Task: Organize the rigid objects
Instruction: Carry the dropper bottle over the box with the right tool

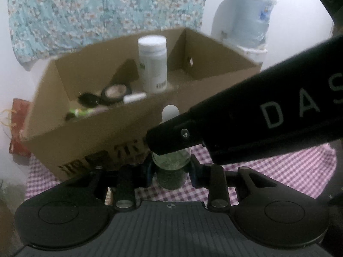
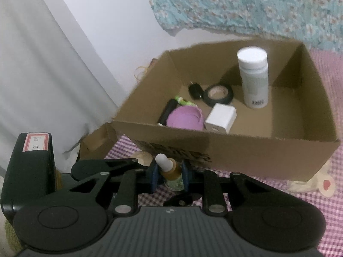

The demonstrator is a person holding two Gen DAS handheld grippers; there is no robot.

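Note:
A small glass dropper bottle (image 1: 171, 165) with a white rubber bulb stands between the fingers of my left gripper (image 1: 171, 172), which looks shut on its body. My right gripper (image 2: 170, 174) is shut on the same dropper bottle (image 2: 171, 171) near its amber neck; its black finger (image 1: 171, 139) crosses the left wrist view in front of the bottle. The bottle is held just before the near wall of an open cardboard box (image 2: 246, 147). The box holds a tall white bottle (image 2: 254, 77), a white charger (image 2: 220, 117), a tape roll (image 2: 218, 94) and a purple object (image 2: 185, 118).
The box (image 1: 90, 137) sits on a pink checked cloth (image 2: 321, 203). A floral blue fabric (image 1: 96, 10) hangs behind it. A wrapped pack of blue rolls (image 1: 246, 19) stands at the back right. A red bag (image 1: 18, 128) lies left of the box. A small plush item (image 2: 313, 184) lies right of it.

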